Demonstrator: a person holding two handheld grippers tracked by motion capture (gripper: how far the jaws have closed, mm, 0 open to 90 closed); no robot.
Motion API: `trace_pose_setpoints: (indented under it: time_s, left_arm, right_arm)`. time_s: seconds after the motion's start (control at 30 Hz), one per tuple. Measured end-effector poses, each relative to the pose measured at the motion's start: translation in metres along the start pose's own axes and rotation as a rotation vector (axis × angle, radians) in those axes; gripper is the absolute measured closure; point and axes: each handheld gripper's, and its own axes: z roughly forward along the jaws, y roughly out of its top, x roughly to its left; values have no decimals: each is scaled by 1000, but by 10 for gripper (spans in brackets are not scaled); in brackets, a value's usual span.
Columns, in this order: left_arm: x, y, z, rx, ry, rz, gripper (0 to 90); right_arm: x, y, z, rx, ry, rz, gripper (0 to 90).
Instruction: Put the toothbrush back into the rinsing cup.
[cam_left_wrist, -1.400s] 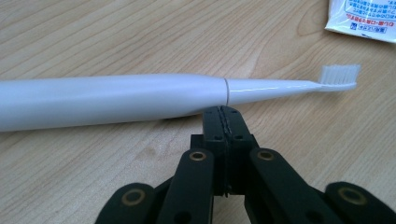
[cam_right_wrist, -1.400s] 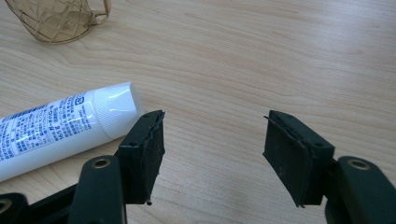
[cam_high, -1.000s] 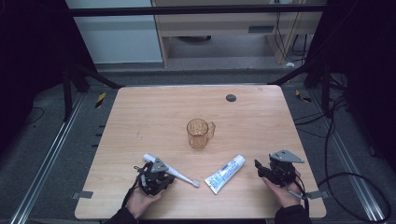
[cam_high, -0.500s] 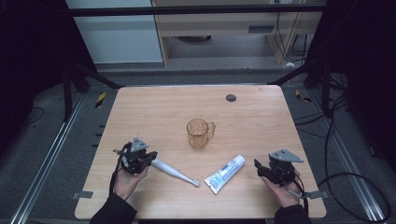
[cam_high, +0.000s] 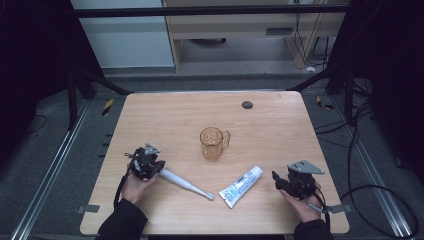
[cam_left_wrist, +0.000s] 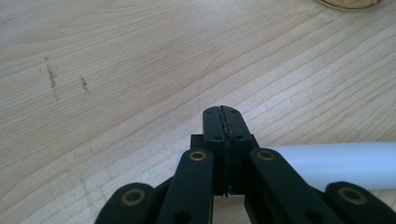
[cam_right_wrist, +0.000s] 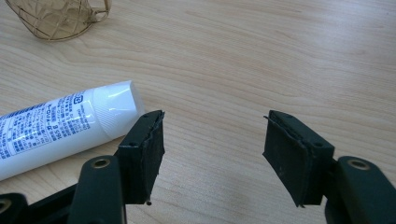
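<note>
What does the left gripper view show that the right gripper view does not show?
The left gripper view shows the left gripper with jaws shut and empty, above the white toothbrush handle. The right gripper view shows the right gripper with jaws open and the toothpaste tube beside its left jaw. Both show the wooden table and part of the amber cup.

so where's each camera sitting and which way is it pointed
High view: fixed above the person's side, looking forward and down on the light wooden table; forearms, left hand-held gripper and right hand-held gripper.
Left gripper view: rides that gripper, looking along its shut black jaws over the white toothbrush handle.
Right gripper view: looks along open jaws at the white toothpaste tube.
Shared: the amber glass mug appears in all three; high and right views share the tube.
</note>
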Motion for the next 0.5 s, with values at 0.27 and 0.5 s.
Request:
trace_pose_setpoints:
  time_s: [0.27, 0.5]
  left_arm:
    - [-3, -2, 1, 14, 0, 11, 895]
    - [0, -8, -4, 17, -6, 2, 895]
  right_arm:
    - [0, 0, -1, 1, -4, -1, 378]
    - [0, 0, -1, 2, -4, -3, 378]
